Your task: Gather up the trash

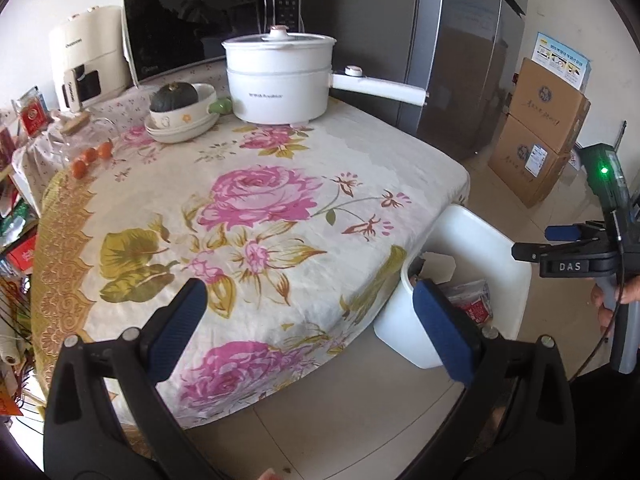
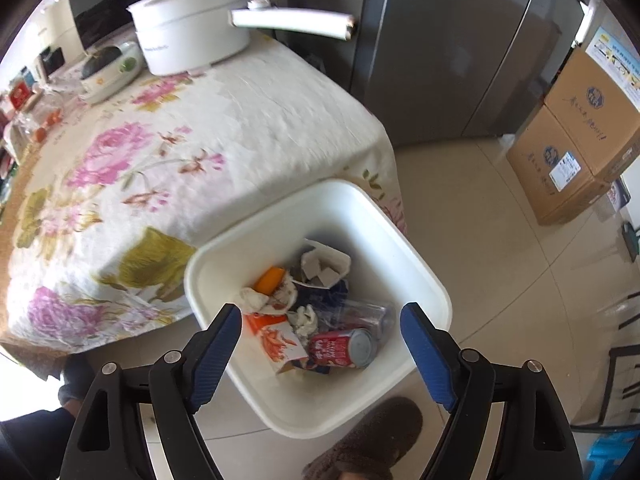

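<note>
Open bin (image 2: 408,240) mouth beside table (image 2: 248,120)

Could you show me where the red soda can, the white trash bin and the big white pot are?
red can (image 2: 340,349): right wrist view, on its red side.
white bin (image 2: 430,280): right wrist view, on its right rim.
white pot (image 1: 278,92): left wrist view, on its front wall.

Smooth white plastic bin (image 2: 420,276), matt floral cloth (image 1: 256,208), shiny metal can (image 2: 344,348)

Floral-clothed table (image 1: 256,200) carries white pot (image 1: 280,80), bowls (image 1: 182,120), small oranges (image 1: 91,158).
</note>
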A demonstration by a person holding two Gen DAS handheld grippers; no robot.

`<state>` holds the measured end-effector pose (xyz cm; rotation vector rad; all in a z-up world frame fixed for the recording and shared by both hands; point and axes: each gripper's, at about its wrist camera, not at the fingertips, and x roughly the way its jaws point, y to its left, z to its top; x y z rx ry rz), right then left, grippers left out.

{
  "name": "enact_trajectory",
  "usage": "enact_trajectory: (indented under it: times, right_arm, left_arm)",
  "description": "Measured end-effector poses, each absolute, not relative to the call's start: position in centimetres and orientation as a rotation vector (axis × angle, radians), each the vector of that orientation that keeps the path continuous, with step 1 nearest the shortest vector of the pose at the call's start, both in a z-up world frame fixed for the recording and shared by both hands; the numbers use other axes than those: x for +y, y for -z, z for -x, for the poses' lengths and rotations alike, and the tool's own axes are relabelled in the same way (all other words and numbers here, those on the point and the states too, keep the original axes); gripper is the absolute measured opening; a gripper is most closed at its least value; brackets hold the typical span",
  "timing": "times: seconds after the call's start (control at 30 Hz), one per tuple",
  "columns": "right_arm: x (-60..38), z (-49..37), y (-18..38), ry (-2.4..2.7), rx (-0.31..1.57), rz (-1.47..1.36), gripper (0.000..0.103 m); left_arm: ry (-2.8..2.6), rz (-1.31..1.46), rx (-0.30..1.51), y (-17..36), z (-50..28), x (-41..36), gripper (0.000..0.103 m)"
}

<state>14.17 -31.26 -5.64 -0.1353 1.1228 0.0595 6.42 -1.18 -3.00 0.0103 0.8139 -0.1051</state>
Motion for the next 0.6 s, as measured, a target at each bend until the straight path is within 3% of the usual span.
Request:
enact_trajectory:
  times: [0.6]
  right_arm:
    - [-25.7,-2.9,-1.8,-0.136,0.757,0.164,0.091]
  left_arm:
    - [-0.054,0.192,0.758,0.0,-0.6,2.2,0.102]
